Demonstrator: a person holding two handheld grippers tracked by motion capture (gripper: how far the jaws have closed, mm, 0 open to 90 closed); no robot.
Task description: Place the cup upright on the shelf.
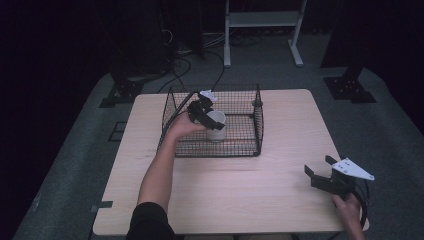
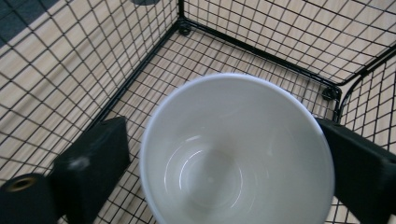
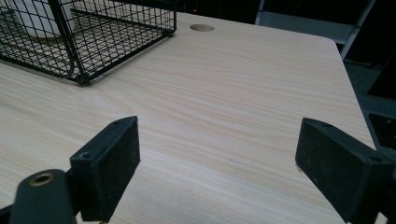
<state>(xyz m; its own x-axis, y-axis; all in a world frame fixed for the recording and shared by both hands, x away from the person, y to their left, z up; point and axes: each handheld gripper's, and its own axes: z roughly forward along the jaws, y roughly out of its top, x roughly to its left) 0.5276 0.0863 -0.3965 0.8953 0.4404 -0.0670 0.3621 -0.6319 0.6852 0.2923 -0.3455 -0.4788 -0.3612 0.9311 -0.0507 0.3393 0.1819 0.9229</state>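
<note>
Cup (image 1: 217, 125), white and upright, stands inside the wire basket (image 1: 257, 131), toward its near left part, on the mesh floor. In the left gripper view its round mouth (image 2: 238, 149) faces the camera, bare inside, with the basket's far corner behind it.

Left gripper (image 1: 206, 114) reaches into the basket from the left, held by a hand (image 1: 184, 124) whose forearm runs down to the near edge of the table (image 1: 280, 190). Its jaws straddle the cup: one pad stands clear of the rim on the left with mesh showing in the gap, the other sits right at the rim on the right, and whether that one touches I cannot tell. So the jaws are spread about as wide as the cup and are not squeezing it.

Basket sits on the far middle of the table, its walls black grid, open at the top.

Right gripper (image 1: 320, 172) rests well apart, at the near right corner of the table, in the other hand (image 1: 348, 210). Its jaws are wide open over bare wood, with nothing between them. In the right gripper view the basket (image 3: 88, 37) lies far to the left, and a round hole (image 3: 202, 28) marks the tabletop beyond.
</note>
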